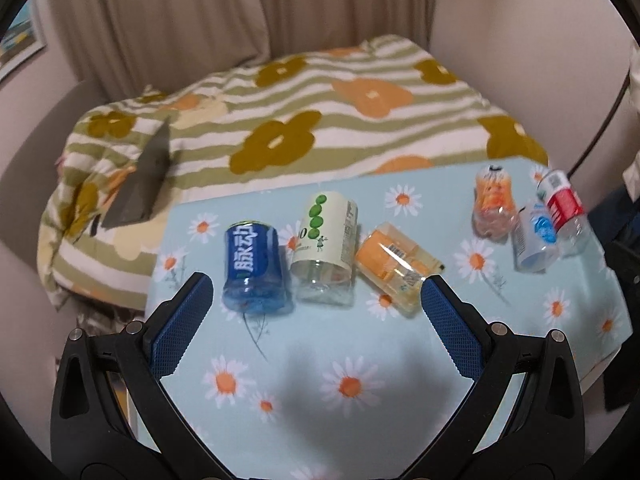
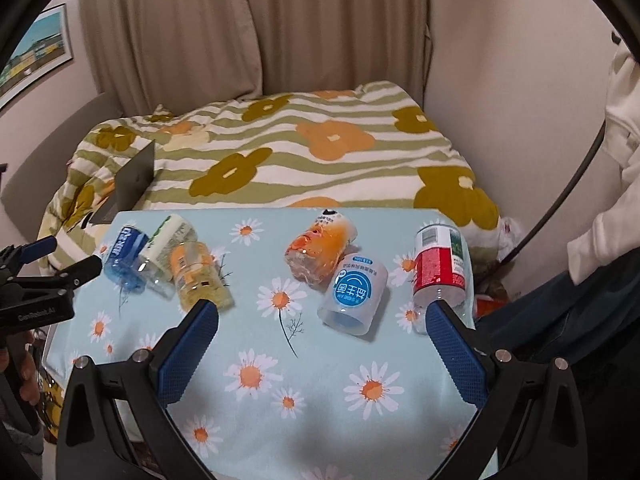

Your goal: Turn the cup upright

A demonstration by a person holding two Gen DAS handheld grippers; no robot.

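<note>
Between wide jaws, perhaps: green-dotted cup.

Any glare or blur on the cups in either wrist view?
Left wrist: a bright glare streak on the yellow cup, far red-labelled cup slightly smeared, fisheye bending the edges. Right wrist: sharper, light-blue cup label readable, soft gripper shadows on the daisy tablecloth.

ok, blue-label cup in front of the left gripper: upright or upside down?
Upside down. The blue-label cup stands on its narrow end, its lumpy clear base on top and its label text reads inverted.

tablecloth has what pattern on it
Light blue tablecloth with white-and-orange daisies, clearest in the right wrist view.
</note>
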